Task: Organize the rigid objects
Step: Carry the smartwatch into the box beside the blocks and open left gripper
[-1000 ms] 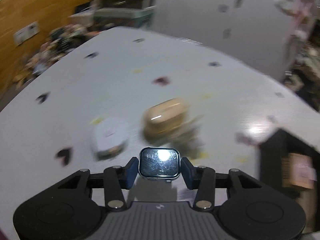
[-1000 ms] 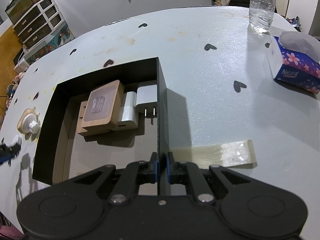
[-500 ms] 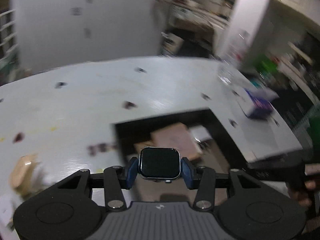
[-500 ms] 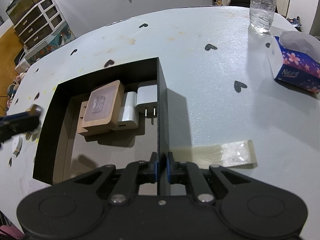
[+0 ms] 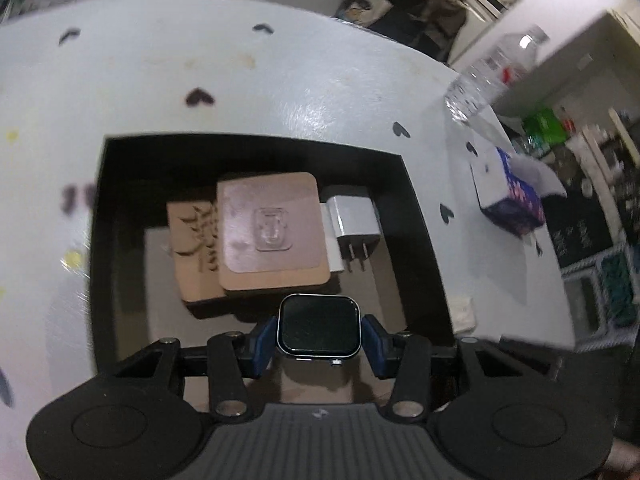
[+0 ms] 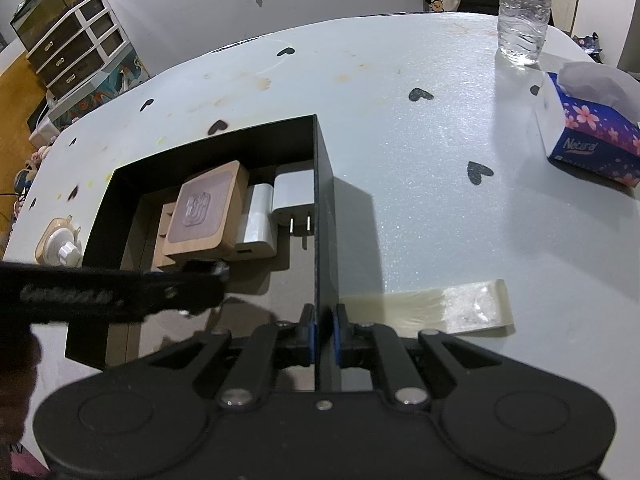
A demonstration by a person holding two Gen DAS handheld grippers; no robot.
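My left gripper point(image 5: 319, 340) is shut on a square smartwatch body point(image 5: 319, 330) with a dark screen and holds it above the near part of the black open box point(image 5: 420, 216). The box holds a wooden block with a clear pad point(image 5: 272, 232), a carved wooden piece point(image 5: 192, 248) under it and a white plug charger point(image 5: 354, 224). My right gripper point(image 6: 323, 334) is shut on the box's right wall point(image 6: 322, 200). In the right wrist view the left gripper point(image 6: 120, 292) reaches in over the box from the left.
A round beige knobbed item point(image 6: 60, 240) lies left of the box. A tissue box point(image 6: 588, 140) and a water bottle point(image 6: 524, 12) stand at the far right. A strip of clear tape point(image 6: 432, 308) lies right of the box.
My left gripper swung right from the loose items on the table to above the box, carrying the watch. My right gripper has stayed clamped on the box wall.
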